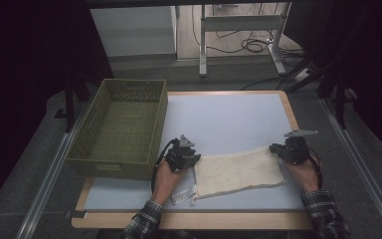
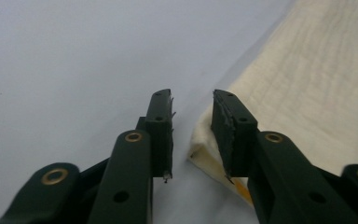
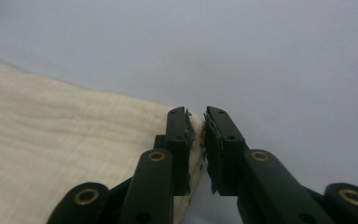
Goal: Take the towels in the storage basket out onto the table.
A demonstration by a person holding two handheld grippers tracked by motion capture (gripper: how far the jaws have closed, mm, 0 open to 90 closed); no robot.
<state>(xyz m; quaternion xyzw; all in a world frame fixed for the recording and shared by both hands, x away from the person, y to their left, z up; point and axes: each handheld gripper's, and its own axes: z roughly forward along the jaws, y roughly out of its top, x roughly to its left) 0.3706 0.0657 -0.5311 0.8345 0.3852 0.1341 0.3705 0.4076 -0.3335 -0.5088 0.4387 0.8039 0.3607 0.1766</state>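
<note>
A cream folded cloth (image 1: 238, 172) lies flat on the pale blue mat, near the front edge. My left gripper (image 1: 195, 159) sits at the cloth's left end. In the left gripper view the jaws (image 2: 193, 95) stand apart, and the cloth (image 2: 307, 84) has its corner in the gap, against the right pad only. My right gripper (image 1: 274, 148) is at the cloth's far right corner. In the right gripper view its jaws (image 3: 196, 112) are a narrow slit apart. The cloth (image 3: 51, 140) has its edge in that slit, and the pads are not pressed together.
An olive green mesh basket (image 1: 110, 167) stands empty on the table's left side, close to my left hand. A small white tag (image 1: 181, 196) lies by the cloth's front left corner. The blue mat (image 1: 229, 114) stretches bare behind the cloth. Desk legs and cables lie beyond the table.
</note>
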